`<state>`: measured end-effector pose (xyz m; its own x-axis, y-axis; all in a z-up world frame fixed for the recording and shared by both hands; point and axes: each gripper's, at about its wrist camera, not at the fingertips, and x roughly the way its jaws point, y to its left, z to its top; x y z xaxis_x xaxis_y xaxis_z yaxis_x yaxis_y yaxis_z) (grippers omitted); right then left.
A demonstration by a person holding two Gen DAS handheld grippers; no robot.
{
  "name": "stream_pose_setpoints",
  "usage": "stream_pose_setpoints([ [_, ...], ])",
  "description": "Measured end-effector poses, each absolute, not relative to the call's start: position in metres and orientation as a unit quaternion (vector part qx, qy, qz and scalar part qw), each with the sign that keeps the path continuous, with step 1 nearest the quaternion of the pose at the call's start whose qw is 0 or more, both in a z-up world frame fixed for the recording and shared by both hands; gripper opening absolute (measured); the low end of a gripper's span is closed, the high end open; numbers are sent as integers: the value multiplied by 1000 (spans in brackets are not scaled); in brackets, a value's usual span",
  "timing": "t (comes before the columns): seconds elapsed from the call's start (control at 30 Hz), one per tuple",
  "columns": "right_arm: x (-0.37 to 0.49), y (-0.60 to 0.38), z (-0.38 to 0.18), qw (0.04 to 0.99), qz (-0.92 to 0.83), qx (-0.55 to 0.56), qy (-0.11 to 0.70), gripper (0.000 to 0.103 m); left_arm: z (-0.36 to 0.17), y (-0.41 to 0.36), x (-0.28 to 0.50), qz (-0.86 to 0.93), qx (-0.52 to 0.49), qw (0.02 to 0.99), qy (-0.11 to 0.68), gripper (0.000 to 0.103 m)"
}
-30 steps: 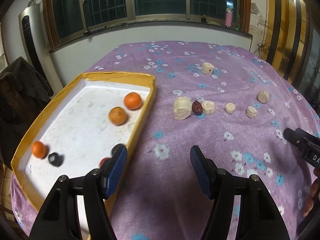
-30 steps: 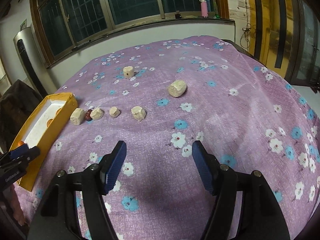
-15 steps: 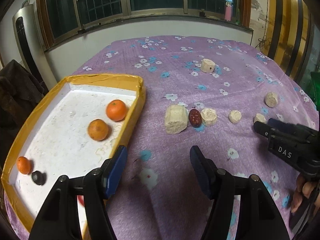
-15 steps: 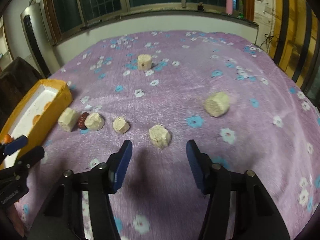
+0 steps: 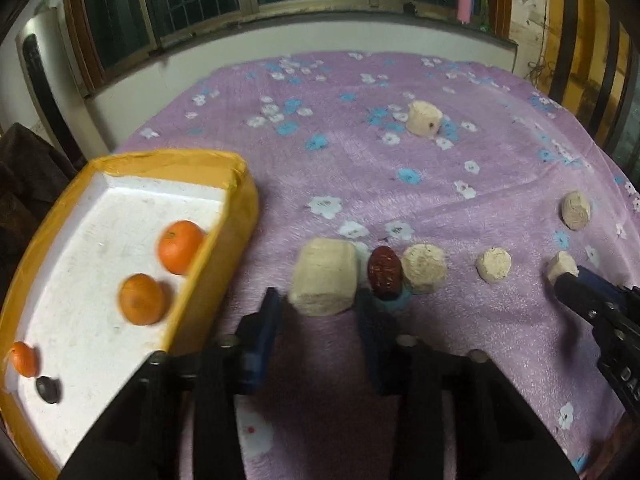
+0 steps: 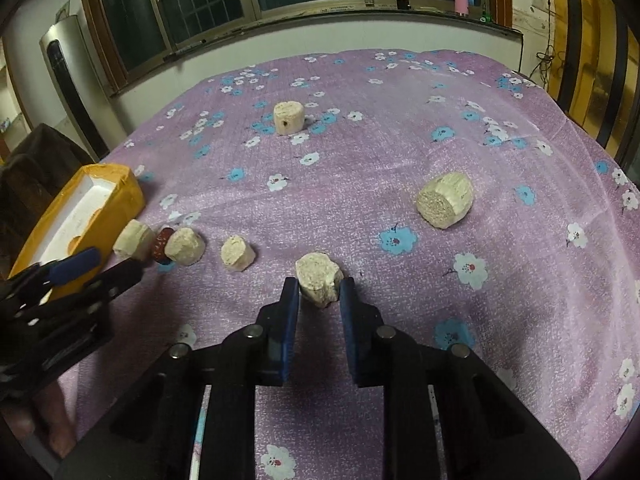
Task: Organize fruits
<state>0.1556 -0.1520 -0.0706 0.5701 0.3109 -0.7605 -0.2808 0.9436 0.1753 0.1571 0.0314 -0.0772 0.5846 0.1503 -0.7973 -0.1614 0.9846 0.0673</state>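
While the tray point(image 5: 240, 200) sits at the left edge of the floral cloth point(image 5: 360, 168), it holds three oranges: one point(image 5: 181, 246) against its right wall, one point(image 5: 141, 299) just nearer, one point(image 5: 23, 358) in the near left corner beside a small dark fruit point(image 5: 48, 389).

Right of the tray, the left gripper point(image 5: 320, 316) reaches level over the cloth, jaws released on either side of a big pale chunk point(image 5: 324, 278) lying on its side, not gripping it. A red date point(image 5: 385, 270), long axis pointing away, touches the next chunk point(image 5: 424, 268).

Farther right of the tray, the right gripper point(image 6: 319, 296) has its jaws nearly pinching a pale chunk point(image 6: 319, 282); I cannot tell whether the pads touch it.
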Motion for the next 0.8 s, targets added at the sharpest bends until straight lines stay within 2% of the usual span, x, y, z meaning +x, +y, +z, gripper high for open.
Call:
stream_pose_setpoints([
  [0.23, 154, -151, -67, 890, 170, 11, 423, 22, -74, 30, 146, 82, -3, 893, 442, 30],
  [0.43, 147, -148, -63, 895, 154, -2, 419, 22, -56, 22, 105, 52, -6, 903, 427, 30],
  [0.8, 65, -164, -41, 908, 127, 7, 400, 22, -45, 1, 40, 12, -3, 913, 408, 30],
])
